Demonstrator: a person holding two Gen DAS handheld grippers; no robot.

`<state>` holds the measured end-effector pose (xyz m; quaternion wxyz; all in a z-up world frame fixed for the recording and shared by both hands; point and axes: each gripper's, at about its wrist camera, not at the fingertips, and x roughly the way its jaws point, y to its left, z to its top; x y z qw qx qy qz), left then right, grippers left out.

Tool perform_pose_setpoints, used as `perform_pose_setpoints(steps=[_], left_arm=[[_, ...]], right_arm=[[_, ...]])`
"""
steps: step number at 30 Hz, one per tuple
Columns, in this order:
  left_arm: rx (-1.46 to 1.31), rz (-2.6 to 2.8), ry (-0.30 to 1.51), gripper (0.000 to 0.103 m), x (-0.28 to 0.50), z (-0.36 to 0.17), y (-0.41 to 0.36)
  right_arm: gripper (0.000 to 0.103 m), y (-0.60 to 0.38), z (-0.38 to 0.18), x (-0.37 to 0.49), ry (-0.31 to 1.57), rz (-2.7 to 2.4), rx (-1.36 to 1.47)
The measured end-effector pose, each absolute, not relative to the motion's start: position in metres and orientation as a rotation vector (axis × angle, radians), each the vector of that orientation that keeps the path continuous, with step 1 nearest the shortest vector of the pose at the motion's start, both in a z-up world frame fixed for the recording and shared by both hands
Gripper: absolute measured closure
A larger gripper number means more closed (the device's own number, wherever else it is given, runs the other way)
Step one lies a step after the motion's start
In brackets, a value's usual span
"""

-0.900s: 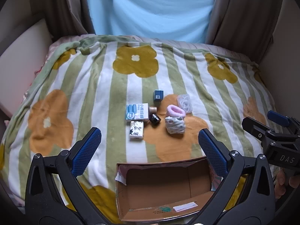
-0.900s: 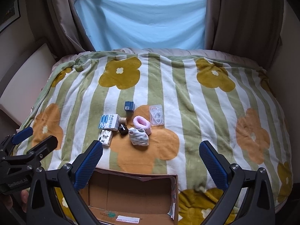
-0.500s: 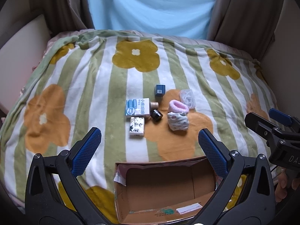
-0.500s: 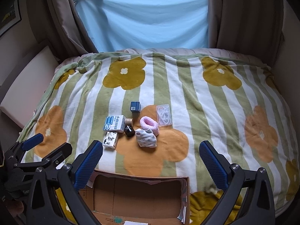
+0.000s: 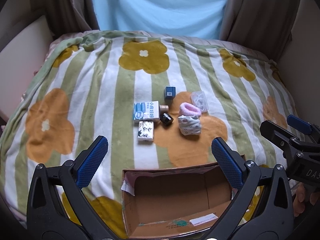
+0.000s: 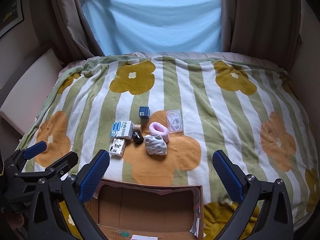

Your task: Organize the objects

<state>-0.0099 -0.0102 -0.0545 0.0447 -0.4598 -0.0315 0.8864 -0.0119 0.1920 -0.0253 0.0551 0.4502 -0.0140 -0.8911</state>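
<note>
On striped blanket (image 5: pixel 96 84): open cardboard box (image 5: pixel 174 198), blue-white carton (image 5: pixel 146 112), tissue pack (image 5: pixel 146 132), black jar (image 5: pixel 166 118), socks (image 5: pixel 189 120). Left gripper (image 5: pixel 160 158) and right gripper (image 6: pixel 161 169): tongs apart, holding nothing.

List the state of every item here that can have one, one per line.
Cardboard box: open, nothing inside but a label.
Left claw: open, holding nothing.
Right claw: open, holding nothing.
Clear case: lying flat, lid shut.
Black jar: tipped on its side.
Blue-white carton: lying flat.
Tissue pack: lying flat.
</note>
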Motion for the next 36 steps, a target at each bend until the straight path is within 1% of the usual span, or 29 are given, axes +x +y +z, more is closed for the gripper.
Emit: perform_pose_setpoints(steps=[6,36], left_arm=[[-1.396,2.708,-0.116,0.0,-0.007,-0.053,-0.012],[-1.394,2.701,-0.093,0.0,-0.003,-0.054,-0.008]], right_arm=[[0.001,0.194,-0.028,-0.006,-0.03,-2.714,1.38],[0.001,0.202,-0.027,0.002,-0.037,-2.728,1.37]])
